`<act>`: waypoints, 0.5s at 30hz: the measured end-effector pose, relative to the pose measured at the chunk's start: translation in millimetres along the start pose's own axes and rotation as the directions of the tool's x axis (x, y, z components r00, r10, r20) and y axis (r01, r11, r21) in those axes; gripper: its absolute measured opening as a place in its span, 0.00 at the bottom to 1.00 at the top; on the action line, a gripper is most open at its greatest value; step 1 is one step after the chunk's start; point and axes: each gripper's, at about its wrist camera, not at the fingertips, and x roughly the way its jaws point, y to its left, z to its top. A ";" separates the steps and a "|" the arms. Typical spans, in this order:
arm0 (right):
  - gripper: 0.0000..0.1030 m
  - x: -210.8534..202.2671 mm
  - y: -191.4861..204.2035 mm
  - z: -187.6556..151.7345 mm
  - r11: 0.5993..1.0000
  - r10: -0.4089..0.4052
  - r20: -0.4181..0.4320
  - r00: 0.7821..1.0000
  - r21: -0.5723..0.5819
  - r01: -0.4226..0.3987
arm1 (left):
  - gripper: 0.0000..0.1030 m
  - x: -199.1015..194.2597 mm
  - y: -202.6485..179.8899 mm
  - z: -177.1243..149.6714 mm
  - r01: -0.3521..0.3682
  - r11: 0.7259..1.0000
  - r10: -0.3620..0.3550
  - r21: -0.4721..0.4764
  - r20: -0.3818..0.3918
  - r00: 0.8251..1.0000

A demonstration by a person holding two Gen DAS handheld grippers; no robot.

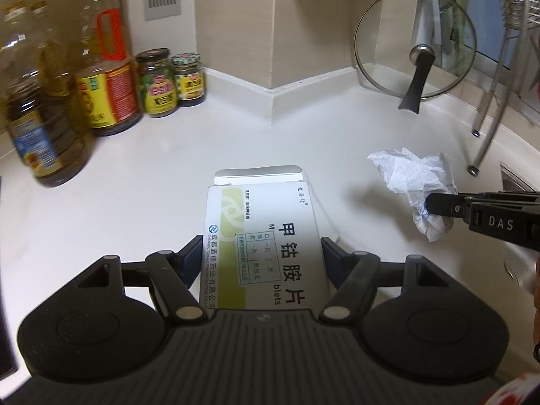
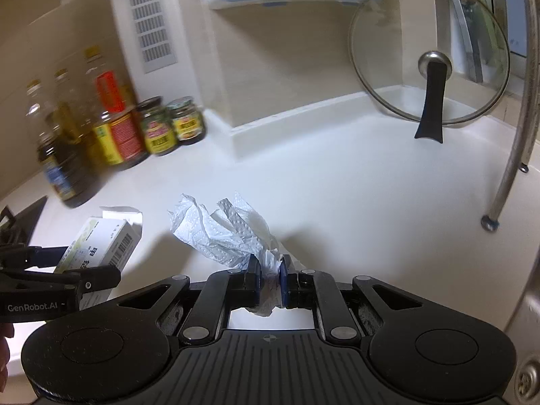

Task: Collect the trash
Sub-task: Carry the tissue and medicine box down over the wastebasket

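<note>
L gripper [image 1: 261,256]: jaws wide, clamped on medicine box [image 1: 266,236], held above white counter [image 1: 135,195]. R gripper [image 2: 270,278]: nearly closed, pinching crumpled tissue [image 2: 229,233]. Behind: jars [image 1: 168,81] w/ oil bottles [image 1: 101,67] at left; glass lid [image 1: 416,44] leaning on wall.

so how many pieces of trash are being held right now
2: a medicine box clamped in the left gripper, and a crumpled paper towel pinched in the right gripper. None other shows on the counter.
</note>
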 end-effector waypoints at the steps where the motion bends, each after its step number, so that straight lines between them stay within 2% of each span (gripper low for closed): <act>1: 0.11 -6.7 9.4 -5.1 1.000 -0.001 0.004 1.000 -0.002 0.001 | 0.67 -8.7 6.0 -5.9 0.003 1.000 -0.003 0.003 0.003 1.000; 8: 0.11 -48.5 68.5 -40.9 1.000 0.003 0.008 1.000 0.003 -0.003 | 0.67 -59.8 36.3 -41.9 0.017 1.000 -0.017 0.014 0.011 1.000; 15: 0.11 -58.8 96.0 -64.2 0.999 0.027 -0.047 0.999 -0.042 -0.029 | 0.67 -83.9 40.5 -66.9 0.030 0.999 -0.030 -0.011 0.010 0.999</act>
